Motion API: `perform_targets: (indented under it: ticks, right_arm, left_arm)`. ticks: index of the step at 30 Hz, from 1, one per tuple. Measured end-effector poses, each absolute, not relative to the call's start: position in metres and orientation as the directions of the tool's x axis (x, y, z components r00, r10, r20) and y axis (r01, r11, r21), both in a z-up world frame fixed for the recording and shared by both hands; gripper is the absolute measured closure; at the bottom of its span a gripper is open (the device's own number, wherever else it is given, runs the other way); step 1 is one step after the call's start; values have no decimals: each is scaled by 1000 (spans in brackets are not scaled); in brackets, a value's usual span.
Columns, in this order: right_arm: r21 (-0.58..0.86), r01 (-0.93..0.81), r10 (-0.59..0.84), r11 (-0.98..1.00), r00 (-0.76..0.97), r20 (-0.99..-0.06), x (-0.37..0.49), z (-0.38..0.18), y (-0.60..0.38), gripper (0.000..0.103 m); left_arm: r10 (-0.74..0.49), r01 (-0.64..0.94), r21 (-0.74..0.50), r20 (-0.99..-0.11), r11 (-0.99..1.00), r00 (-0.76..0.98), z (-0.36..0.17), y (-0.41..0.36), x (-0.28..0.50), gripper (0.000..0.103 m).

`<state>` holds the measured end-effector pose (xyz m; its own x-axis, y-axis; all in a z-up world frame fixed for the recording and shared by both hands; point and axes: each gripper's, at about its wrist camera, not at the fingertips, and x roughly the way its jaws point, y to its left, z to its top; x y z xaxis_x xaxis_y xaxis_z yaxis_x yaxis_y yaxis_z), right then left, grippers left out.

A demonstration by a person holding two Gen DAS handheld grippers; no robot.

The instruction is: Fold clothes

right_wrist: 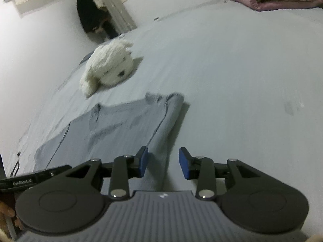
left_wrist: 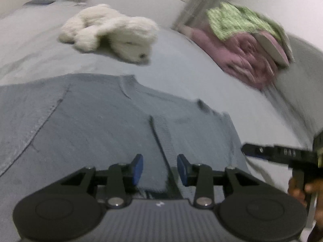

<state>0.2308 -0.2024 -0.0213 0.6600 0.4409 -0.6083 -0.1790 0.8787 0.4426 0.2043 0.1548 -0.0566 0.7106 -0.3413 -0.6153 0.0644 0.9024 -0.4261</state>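
Observation:
A grey-blue knit sweater lies flat on the pale bed sheet, one side folded inward over its body. My left gripper hovers open just above the garment's near part, with a folded edge running between its blue pads. In the right wrist view the same sweater stretches ahead and to the left. My right gripper is open over the sweater's right folded edge, nothing between its fingers. The right gripper's body shows at the far right of the left wrist view.
A white plush dog lies on the bed beyond the sweater, also the plush dog in the right wrist view. A pink quilt with a green cloth sits at the far right. A dark garment hangs by the wall.

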Motion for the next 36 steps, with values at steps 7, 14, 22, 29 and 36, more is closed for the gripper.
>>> perform_targets:
  ticks: [7,14,22,29,36]
  right_arm:
    - [489,-141,429,861,717,-549,268,-29,-204,64]
    - [465,-137,380,875,789,-482,275,-31,-206,96]
    - [394,-110,316,913,801,-508,283,-43,-208,97]
    - [369,-107,301,923,800,-520,280,-39,-206,81]
    - [340,-149,312,929,810,-496,258,-23,-194,68]
  left_arm:
    - [-324,22,-476,-564,879,759,-66,153,238,71]
    - [-316,40,-469,-527,882,789,-69,139,254,101]
    - [-273,57,-391,-525,919,806,-75,125,271,100]
    - [-259,40,-393,-524,919,811,-69,131,267,71]
    - [-262,75,-379,-469,922,843,-47,133,241,64]
